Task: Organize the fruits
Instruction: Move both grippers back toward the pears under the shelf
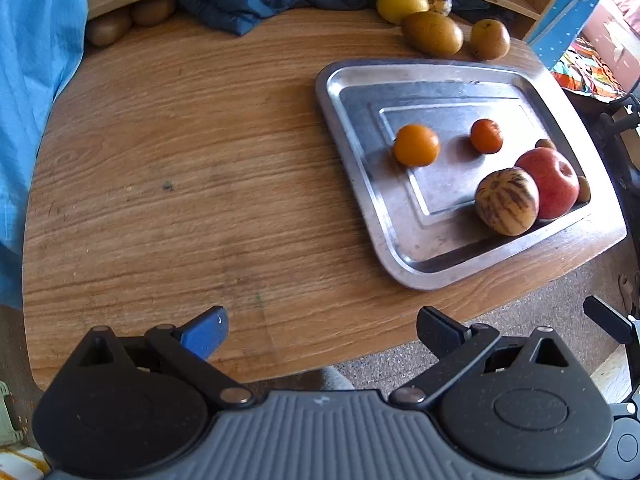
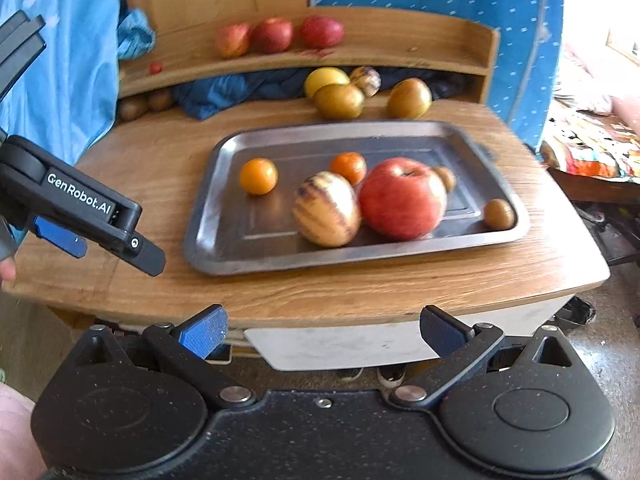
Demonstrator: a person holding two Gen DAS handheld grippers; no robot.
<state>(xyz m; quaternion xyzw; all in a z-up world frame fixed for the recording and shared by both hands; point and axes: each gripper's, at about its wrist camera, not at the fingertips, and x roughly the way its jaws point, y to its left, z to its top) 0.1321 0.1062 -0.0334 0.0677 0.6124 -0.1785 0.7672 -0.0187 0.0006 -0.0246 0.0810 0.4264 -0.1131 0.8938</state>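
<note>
We hold both grippers short of the table's (image 2: 280, 292) near edge, each with its jaws spread wide and nothing between them. The left gripper (image 1: 322, 330) hangs over the near edge, left of the tray (image 1: 360, 184); the right gripper (image 2: 323, 330) sits just off the edge in front of the tray.

The tray lies toward the table's right side. In it, an apple (image 2: 402, 198) touches a striped melon (image 2: 326, 210) near the tray's front rim. Two oranges (image 2: 258, 176) lie apart behind them, and two small brown fruits (image 2: 499, 214) rest by the right rim.

Past the tray's far rim, a lemon (image 2: 325, 79) and brownish fruits (image 2: 338, 101) cluster at the table's back edge. Three more apples (image 2: 276, 34) sit on the shelf (image 2: 400, 56) above.
</note>
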